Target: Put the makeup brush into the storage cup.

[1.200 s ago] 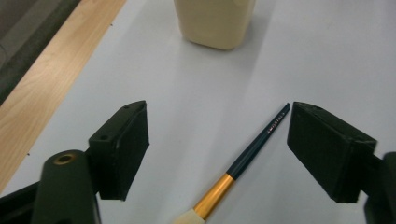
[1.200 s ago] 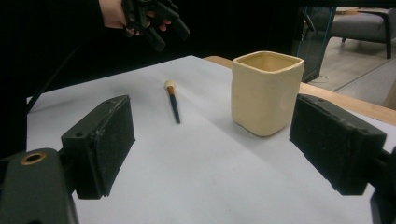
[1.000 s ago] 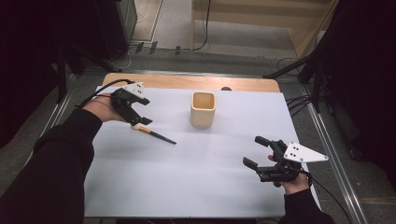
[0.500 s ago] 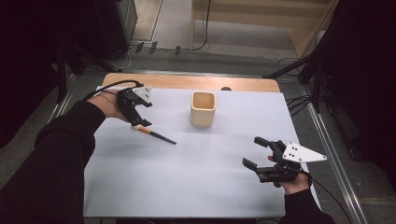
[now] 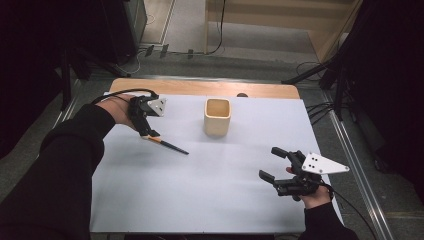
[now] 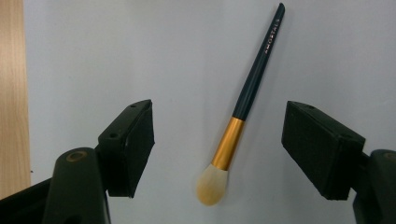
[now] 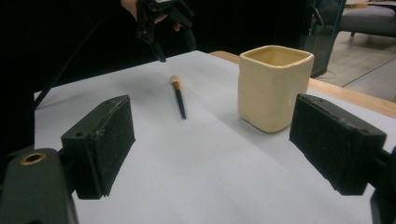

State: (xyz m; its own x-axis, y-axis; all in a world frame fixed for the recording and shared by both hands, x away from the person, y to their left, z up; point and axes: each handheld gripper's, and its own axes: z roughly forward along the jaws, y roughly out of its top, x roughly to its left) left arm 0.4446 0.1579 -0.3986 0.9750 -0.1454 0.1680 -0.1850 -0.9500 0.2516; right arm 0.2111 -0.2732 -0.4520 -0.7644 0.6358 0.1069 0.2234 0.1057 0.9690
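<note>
Left gripper at upper left hovers over the brush lying on the desk, fingers wide but just closing, brush untouched between them. Right gripper lower right, fingers wide, empty. Cup at center.

I'm working in what looks like a lab or recording studio: a wooden table under a white sheet, black stands and cables on a bare floor, metal rails alongside, dark surroundings.
</note>
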